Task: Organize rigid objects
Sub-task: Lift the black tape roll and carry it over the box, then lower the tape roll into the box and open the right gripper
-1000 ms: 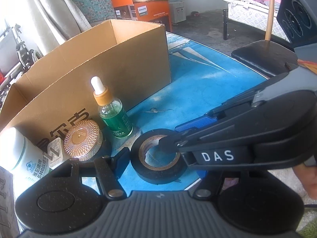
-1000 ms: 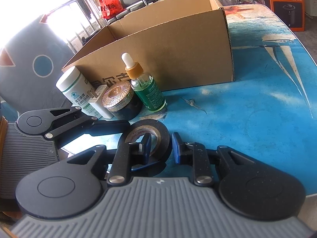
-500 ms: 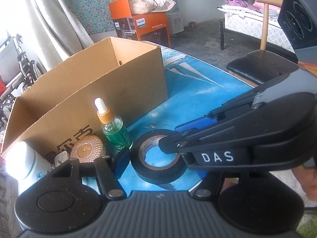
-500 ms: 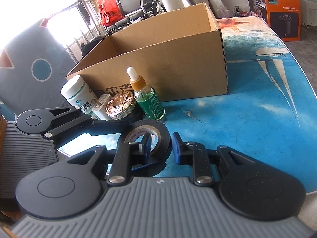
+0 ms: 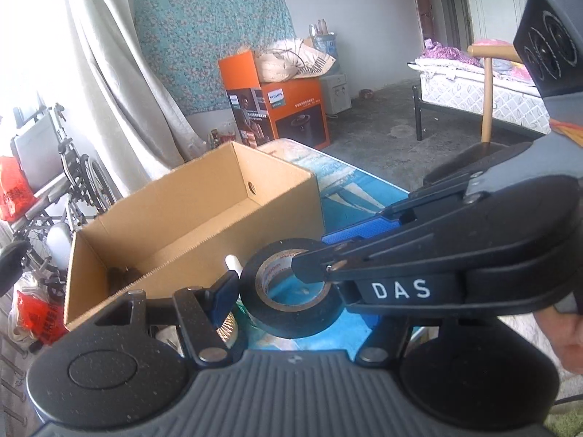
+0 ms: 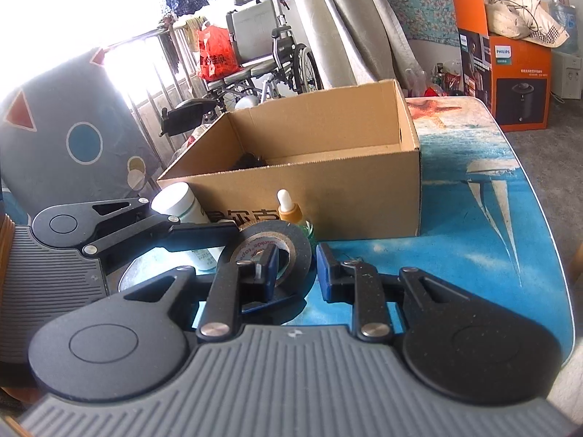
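Note:
A black tape roll (image 5: 291, 287) is lifted off the blue table, in front of the open cardboard box (image 5: 189, 233). My right gripper (image 6: 293, 273) is shut on the tape roll (image 6: 277, 251): its left finger sits in the roll's hole and its right finger outside the rim. My left gripper (image 5: 291, 284) is open around the roll, and its left fingertip (image 5: 226, 287) is just beside the rim. A green dropper bottle (image 6: 291, 215) and a white bottle (image 6: 182, 207) stand by the box's front wall.
The box holds a dark object (image 6: 251, 160) at its bottom. A gold-lidded jar (image 5: 227, 327) shows below the left finger. The blue table (image 6: 473, 225) runs to the right. A chair (image 5: 484, 116) and an orange Philips carton (image 6: 510, 73) stand beyond the table.
Both grippers have risen with the tape roll, which has left the table. The box interior has come into view and the bottles have dropped low in the views.

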A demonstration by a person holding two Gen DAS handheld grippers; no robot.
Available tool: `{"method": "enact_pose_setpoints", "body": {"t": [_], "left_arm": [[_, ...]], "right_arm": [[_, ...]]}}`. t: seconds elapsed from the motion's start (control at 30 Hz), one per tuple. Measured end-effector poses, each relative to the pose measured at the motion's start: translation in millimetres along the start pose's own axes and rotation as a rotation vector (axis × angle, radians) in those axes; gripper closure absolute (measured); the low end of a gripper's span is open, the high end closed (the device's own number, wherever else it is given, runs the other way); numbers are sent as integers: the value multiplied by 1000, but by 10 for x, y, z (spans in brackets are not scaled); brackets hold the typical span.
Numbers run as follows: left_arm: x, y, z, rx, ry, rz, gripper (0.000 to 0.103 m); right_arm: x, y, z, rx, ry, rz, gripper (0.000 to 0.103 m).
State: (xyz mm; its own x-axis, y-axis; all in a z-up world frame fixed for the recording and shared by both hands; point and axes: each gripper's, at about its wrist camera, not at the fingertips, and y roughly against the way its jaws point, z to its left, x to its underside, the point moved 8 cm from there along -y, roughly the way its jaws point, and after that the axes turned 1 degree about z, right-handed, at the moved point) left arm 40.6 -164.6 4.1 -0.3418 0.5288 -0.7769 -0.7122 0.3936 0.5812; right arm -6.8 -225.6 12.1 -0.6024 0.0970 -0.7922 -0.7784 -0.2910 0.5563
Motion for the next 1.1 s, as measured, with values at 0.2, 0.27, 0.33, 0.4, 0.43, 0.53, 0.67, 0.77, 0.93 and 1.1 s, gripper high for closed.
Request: {"method": "enact_pose_setpoints", "body": {"t": [0.2,0.27,0.33,0.4,0.43,0.53,0.67,0.77,0.93,1.1], "left_arm": [[-407,148,308,-136,-55,-79,35],[-499,114,432,-158,-57,-70,35],[-606,30,605,-168,-49,-49,35],[-689,-98,784,-162,-42,-17,36],[-723,-189,882,-156,-35,12,36],[-768,-514,1175,-120,-9,109,36],[-742,-1053,1532,-59,38,278,36],[-597,-1413,1773,3,100,399,36],[-340,-1994,2069,55,188,576,36],[-179,-2360,2165,49,204,654,36]], "right_arm": [[-611,95,241,-51,123,-78,81],[-850,5,304,-89,144,-66,81],[-1054,-123,351,-121,159,-41,81],[-1239,-300,378,-141,173,-1,81],[-1347,-436,389,-153,176,29,81],[-1578,-856,361,-182,155,134,81],[-1734,-1527,231,-222,81,315,81],[-1750,-1991,99,-230,29,431,81],[-1598,-2682,-55,-223,-31,571,82],[-1465,-3213,-163,-209,-55,654,82]]}}
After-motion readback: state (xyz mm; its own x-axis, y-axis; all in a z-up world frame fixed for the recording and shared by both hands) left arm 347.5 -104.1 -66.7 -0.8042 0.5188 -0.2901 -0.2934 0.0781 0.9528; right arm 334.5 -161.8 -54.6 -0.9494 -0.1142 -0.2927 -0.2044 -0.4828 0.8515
